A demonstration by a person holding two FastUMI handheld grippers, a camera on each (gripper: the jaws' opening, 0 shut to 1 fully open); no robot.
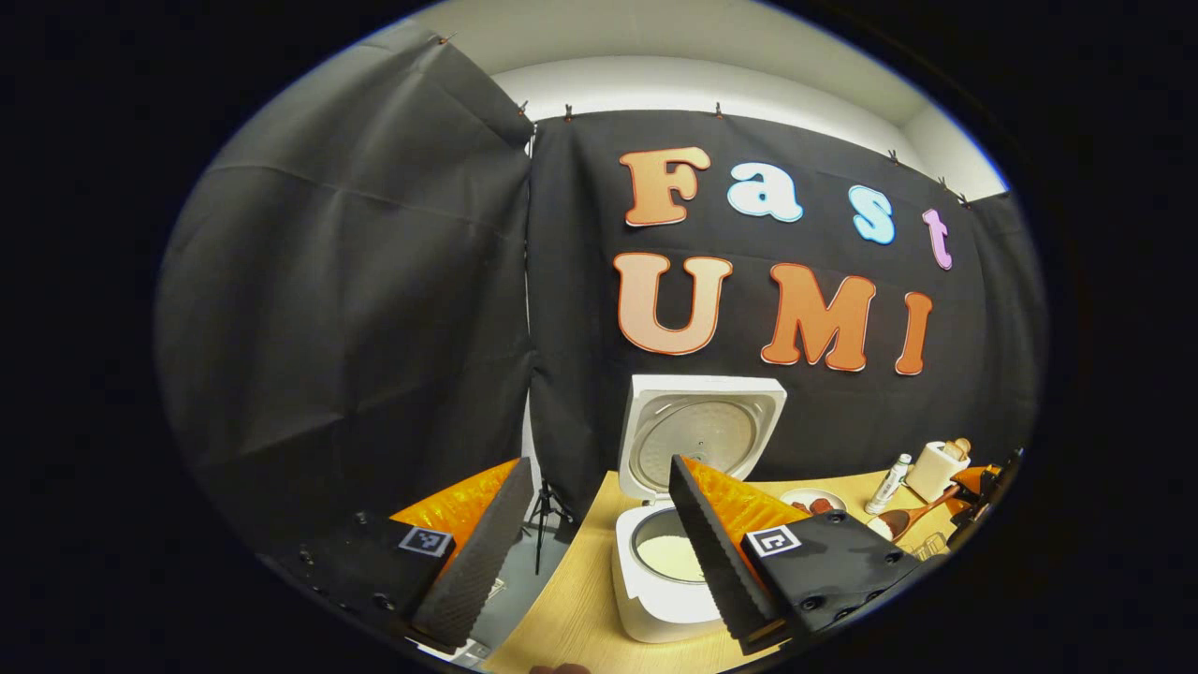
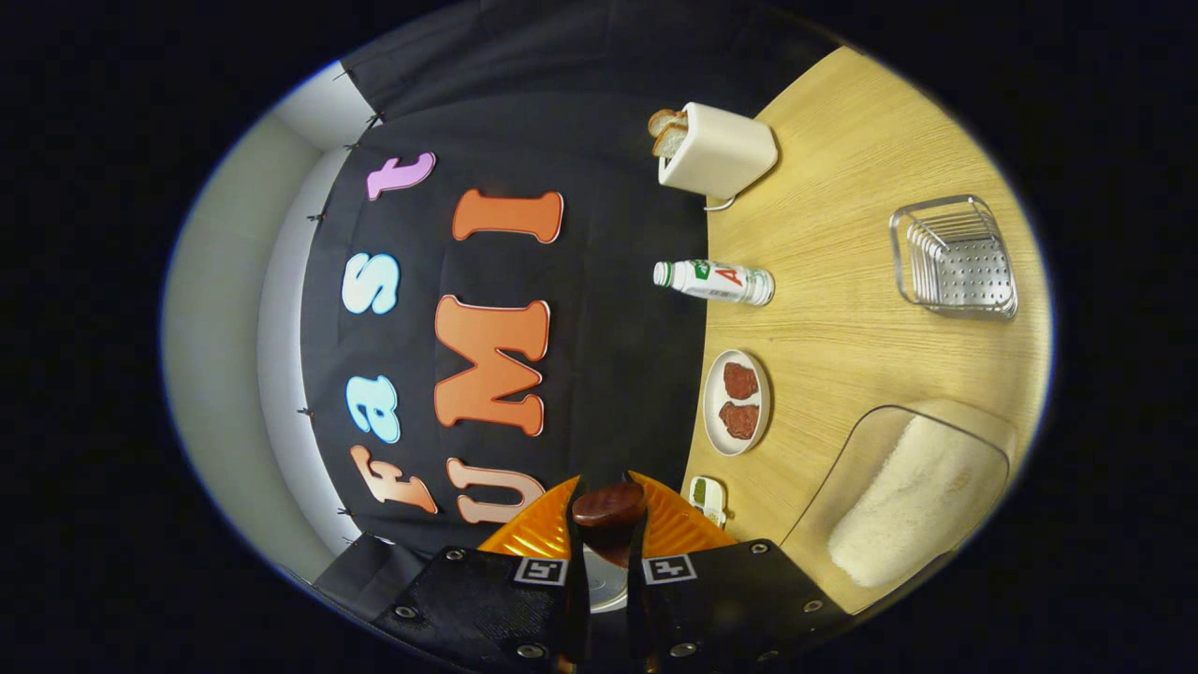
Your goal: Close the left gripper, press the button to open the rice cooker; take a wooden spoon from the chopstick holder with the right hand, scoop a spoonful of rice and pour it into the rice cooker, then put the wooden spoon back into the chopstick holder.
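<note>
The white rice cooker (image 1: 655,599) stands open on the table, its lid (image 1: 702,435) upright and white rice in its pot (image 1: 669,557). My left gripper (image 1: 599,463) is open above and in front of it, holding nothing. My right gripper (image 2: 606,491) is shut on the brown wooden spoon (image 2: 608,507), and its view is rolled sideways. Seen from the left gripper view, the right gripper (image 1: 983,487) holds the spoon (image 1: 913,517) far right of the cooker. A clear container of rice (image 2: 913,496) lies near it. The perforated metal holder (image 2: 955,255) stands farther off.
A white toaster (image 2: 716,150) with bread, a small bottle (image 2: 716,281) and a plate (image 2: 721,431) with two reddish pieces line the table's back edge by the black cloth. In the left gripper view a tripod (image 1: 547,510) stands beyond the table's left edge.
</note>
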